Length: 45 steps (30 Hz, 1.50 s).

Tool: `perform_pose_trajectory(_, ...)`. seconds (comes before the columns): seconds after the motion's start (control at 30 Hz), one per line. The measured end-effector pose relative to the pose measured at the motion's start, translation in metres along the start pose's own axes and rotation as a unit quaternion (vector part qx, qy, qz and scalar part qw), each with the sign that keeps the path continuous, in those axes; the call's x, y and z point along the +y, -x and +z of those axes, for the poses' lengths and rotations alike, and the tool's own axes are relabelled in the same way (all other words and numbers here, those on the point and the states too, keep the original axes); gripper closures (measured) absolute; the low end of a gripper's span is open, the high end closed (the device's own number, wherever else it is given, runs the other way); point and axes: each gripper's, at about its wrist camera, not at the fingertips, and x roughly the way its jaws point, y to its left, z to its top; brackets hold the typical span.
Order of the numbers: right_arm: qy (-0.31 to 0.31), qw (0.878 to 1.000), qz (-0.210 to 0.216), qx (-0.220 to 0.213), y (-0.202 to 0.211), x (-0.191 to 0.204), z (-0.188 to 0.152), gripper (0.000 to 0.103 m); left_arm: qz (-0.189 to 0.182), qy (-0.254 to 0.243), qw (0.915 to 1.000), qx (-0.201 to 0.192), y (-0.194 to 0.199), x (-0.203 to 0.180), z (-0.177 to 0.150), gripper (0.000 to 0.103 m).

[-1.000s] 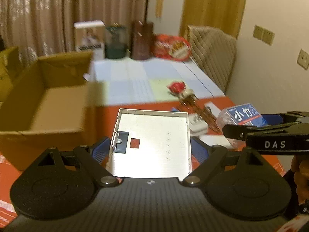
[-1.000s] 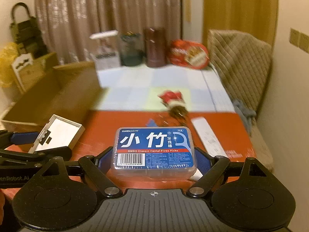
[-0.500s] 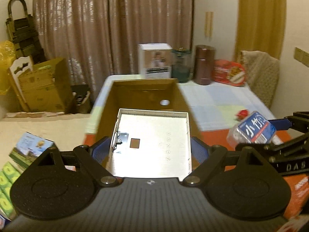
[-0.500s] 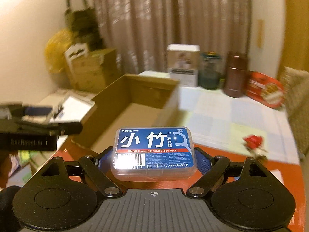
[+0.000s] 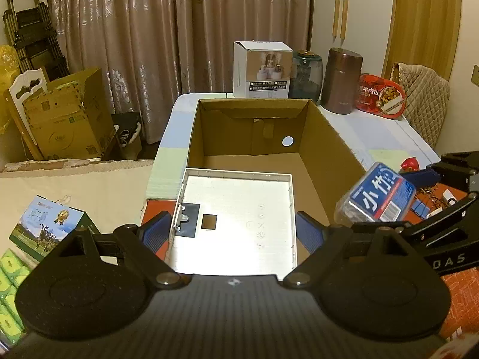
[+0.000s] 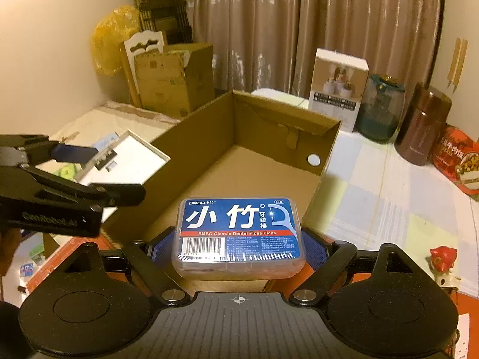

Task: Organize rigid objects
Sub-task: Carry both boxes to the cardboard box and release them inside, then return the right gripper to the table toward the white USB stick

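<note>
My left gripper (image 5: 233,233) is shut on a flat square metal tin lid (image 5: 239,218) and holds it level over the near left edge of an open cardboard box (image 5: 323,137). My right gripper (image 6: 238,245) is shut on a clear box of dental floss picks with a blue label (image 6: 239,230), held over the box's near right corner (image 6: 326,161). The floss box also shows in the left wrist view (image 5: 380,194), and the tin lid in the right wrist view (image 6: 128,161). The cardboard box looks empty inside.
Behind the box stand a white carton (image 5: 263,68), a dark glass jar (image 5: 307,73), a brown canister (image 5: 342,79) and a red food tub (image 5: 380,95). A small red figure (image 6: 443,257) lies on the table at right. Cartons (image 5: 66,113) and green packs (image 5: 9,269) sit at left.
Both grippers swung left from the red table area toward the cardboard box and now hover over its near edge, each still holding its object.
</note>
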Motion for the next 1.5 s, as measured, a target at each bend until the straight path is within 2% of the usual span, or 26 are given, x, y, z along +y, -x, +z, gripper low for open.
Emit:
perform_pose_trajectory(0.27, 0.004, 1.0, 0.003, -0.005, -0.014, -0.006, 0.004, 0.02, -0.003, 0.007, 1.0, 0.006, -0.013, 0.004, 0.001, 0.017)
perform_pose_trajectory(0.8, 0.038, 0.998, 0.034, -0.025, -0.005, 0.003, 0.001, 0.02, -0.008, 0.019, 0.9997, 0.01, -0.02, 0.007, 0.0, 0.017)
perform_pose_trajectory(0.9, 0.046, 0.998, 0.025, -0.038, -0.001, 0.005, 0.0, 0.02, -0.014, 0.03, 0.9995, 0.005, -0.018, 0.009, 0.0, 0.017)
perform_pose_trajectory(1.2, 0.011, 0.998, 0.003, -0.069, 0.04, -0.01, -0.009, 0.02, -0.002, 0.034, 0.9993, -0.013, 0.003, 0.008, 0.004, 0.017)
perform_pose_trajectory(1.5, -0.061, 0.994, -0.027, -0.085, 0.102, -0.033, -0.047, 0.02, -0.008, 0.054, 0.9979, -0.036, 0.053, -0.016, 0.003, 0.017)
